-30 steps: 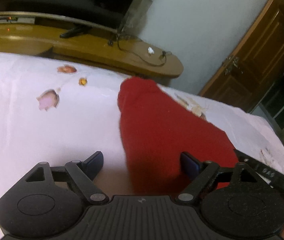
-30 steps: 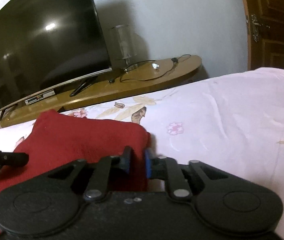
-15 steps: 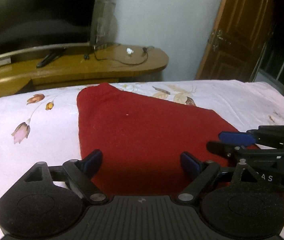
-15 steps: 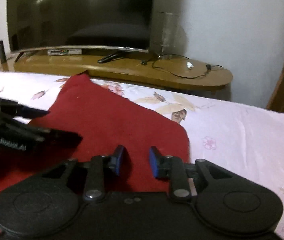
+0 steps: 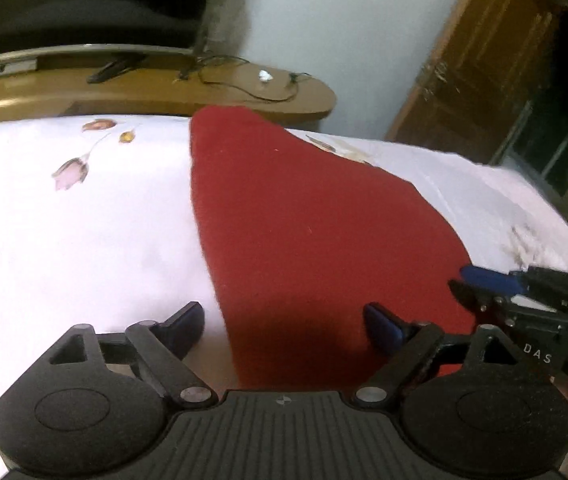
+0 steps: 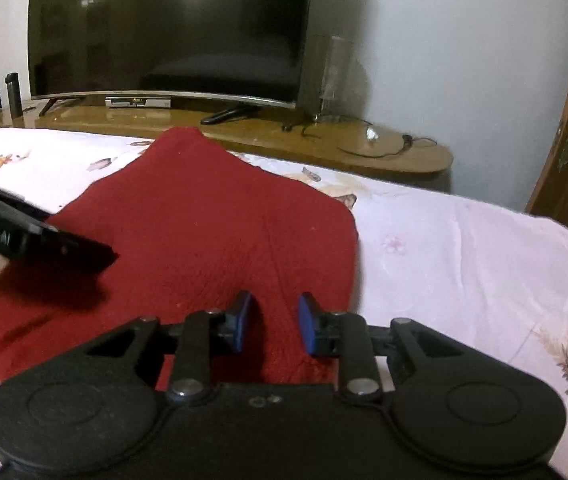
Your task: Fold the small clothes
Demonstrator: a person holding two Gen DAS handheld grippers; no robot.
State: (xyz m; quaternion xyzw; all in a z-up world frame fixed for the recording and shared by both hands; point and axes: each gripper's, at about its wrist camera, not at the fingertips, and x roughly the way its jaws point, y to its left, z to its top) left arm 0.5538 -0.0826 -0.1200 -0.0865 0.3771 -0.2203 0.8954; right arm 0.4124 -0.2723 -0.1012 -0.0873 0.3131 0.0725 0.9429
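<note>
Red knit lies flat, both our grippers parted over its near edge

Blue pads tip the fingers (image 5: 381,326) of our left gripper (image 5: 284,320), and they stand spread wide: one pad hangs over the white sheet, the other over the cloth, so the garment's left edge runs between them. We read that straddle as lining up for a pinch on that edge; no fabric is caught yet. Our right gripper (image 6: 274,326) has its fingers parted more narrowly, with a raised crease of the knit running up between the pads. Whether the pads touch the fabric we cannot tell, but nothing is clamped.

Outward from there, the red knitted garment (image 6: 212,232) lies spread on the floral bedsheet (image 6: 463,248), its far end tapering to a point near the edge of the bed. It looks flat and smooth, probably already doubled once, which would explain why both tools sit at the near hem: from here a fold can be carried away from us toward the point.

Beyond the bed stand a wooden TV stand (image 6: 363,148) with a loose cable, a television (image 6: 168,28), and a wooden door (image 5: 479,64) at the right.
</note>
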